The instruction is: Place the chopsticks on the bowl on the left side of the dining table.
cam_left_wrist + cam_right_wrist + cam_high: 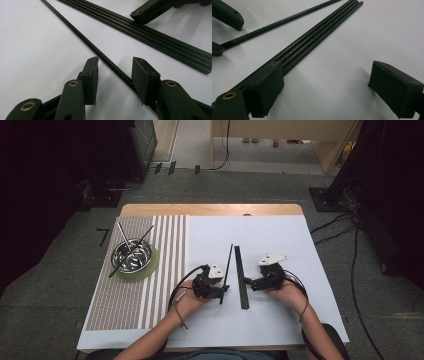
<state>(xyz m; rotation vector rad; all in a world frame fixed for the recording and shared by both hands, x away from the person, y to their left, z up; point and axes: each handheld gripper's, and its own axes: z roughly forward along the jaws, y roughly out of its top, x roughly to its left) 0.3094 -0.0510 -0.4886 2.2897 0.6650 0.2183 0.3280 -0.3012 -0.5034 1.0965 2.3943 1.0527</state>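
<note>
Black thin rod (100,53) lies on my white worktop (280,320) near its middle, slanting away twd the far edge, just beside the bundle of rods (241,275). My left gripper (223,290) has the single rod btwn its jaws, w/ gaps both sides, pads not pressing yet. Right gripper (248,284) is spread wide; one pad (265,85) sits against the bundle's near end, the other well apart. Steel bowl (132,255) sits by the left edge.

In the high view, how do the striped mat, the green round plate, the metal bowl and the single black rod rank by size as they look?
1. Striped mat, clearly largest.
2. Green round plate.
3. Metal bowl, inside the plate's outline.
4. Single black rod: long, but so thin that it covers the least area.
</note>
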